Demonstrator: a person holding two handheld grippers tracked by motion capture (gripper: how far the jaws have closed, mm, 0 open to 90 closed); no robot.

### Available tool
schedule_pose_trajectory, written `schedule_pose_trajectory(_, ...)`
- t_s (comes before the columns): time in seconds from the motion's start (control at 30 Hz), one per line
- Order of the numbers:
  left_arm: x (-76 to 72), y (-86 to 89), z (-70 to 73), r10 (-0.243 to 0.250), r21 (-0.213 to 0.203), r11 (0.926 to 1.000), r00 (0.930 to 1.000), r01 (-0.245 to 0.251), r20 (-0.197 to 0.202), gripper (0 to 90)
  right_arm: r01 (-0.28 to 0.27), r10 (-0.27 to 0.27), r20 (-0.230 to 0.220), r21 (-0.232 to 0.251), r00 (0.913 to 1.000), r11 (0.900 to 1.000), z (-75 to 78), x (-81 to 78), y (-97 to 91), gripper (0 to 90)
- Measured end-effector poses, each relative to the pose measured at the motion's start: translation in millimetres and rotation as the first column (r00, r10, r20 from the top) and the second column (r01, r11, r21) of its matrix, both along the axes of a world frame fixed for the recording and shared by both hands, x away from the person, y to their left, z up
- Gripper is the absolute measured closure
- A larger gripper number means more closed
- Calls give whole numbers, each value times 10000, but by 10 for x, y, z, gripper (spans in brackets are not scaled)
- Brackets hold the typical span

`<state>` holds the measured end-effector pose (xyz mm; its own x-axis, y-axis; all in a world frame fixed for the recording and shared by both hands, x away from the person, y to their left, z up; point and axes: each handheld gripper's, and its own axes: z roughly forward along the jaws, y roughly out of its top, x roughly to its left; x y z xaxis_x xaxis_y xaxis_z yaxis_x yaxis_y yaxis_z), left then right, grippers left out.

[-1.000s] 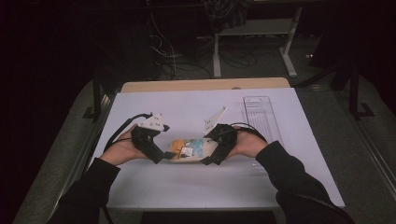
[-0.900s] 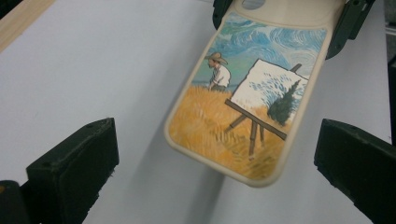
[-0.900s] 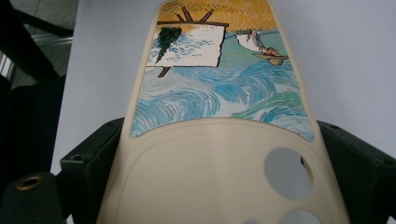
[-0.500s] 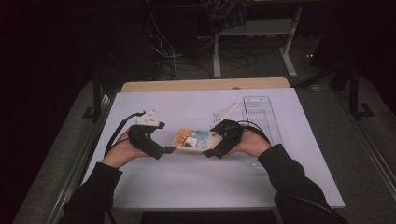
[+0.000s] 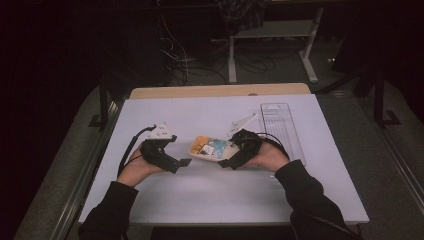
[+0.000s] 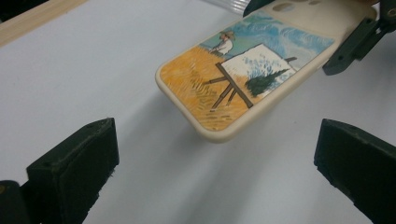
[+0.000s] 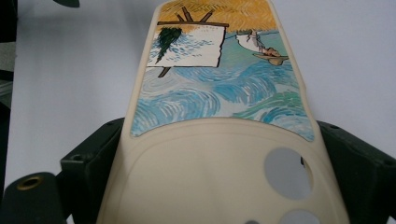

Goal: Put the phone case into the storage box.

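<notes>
Cream-rimmed phone case (image 5: 210, 148), painted side up, sits mid-table, clamped across its camera end by the right gripper (image 5: 231, 162) from four o'clock, steadying it. At nine o'clock, the left gripper (image 5: 182, 162) gapes empty, facing the free end.

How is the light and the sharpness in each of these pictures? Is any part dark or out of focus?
High view: the room behind is nearly black, the white table is lit, and the phone case looks small and soft. Left gripper view: the case is sharp and throws a soft shadow. Right gripper view: the case's near plain end is slightly blurred and the painting is clearer.
</notes>
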<state>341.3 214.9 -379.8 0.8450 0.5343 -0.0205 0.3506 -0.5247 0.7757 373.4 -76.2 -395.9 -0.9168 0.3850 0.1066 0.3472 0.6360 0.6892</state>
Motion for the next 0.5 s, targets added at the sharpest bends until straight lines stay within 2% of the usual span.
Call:
schedule_pose_trajectory(0.07, -13, -8, -43, -23, 115, 9999, 10000, 23, -63, 0, -28, 28, -1, -38, 10000, 10000, -20, -4, -11, 94)
schedule_pose_trajectory(0.13, -31, -24, -90, -8, 233, 9997, 9999, 10, -104, 0, 285, -278, -372, 168, 9989, 9995, -20, -35, 2, 94)
schedule_pose_trajectory(0.2, -41, -29, -127, -103, 349, 9993, 9999, 107, -115, 0, 272, -266, -384, 150, 9989, 9995, -37, -37, 11, 94)
schedule_pose_trajectory(0.3, -59, -40, -179, 25, 227, 9997, 9997, -20, -263, 0, 302, -301, -393, 26, 9988, 9995, -61, -39, 24, 94)
schedule_pose_trajectory(0.37, -52, -27, -197, -69, 434, 9990, 9997, 80, -253, 0, 350, -347, -423, 55, 9985, 9994, -65, -40, 25, 94)
schedule_pose_trajectory(0.4, -56, -33, -209, 29, 299, 9996, 9996, -21, -276, 0, 383, -379, -454, 85, 9983, 9992, -65, -41, 24, 94)
schedule_pose_trajectory(0.5, -60, -32, -216, 54, 361, 9993, 9999, -51, -100, 0, 398, -392, -420, 154, 9984, 9991, -61, -43, 21, 94)
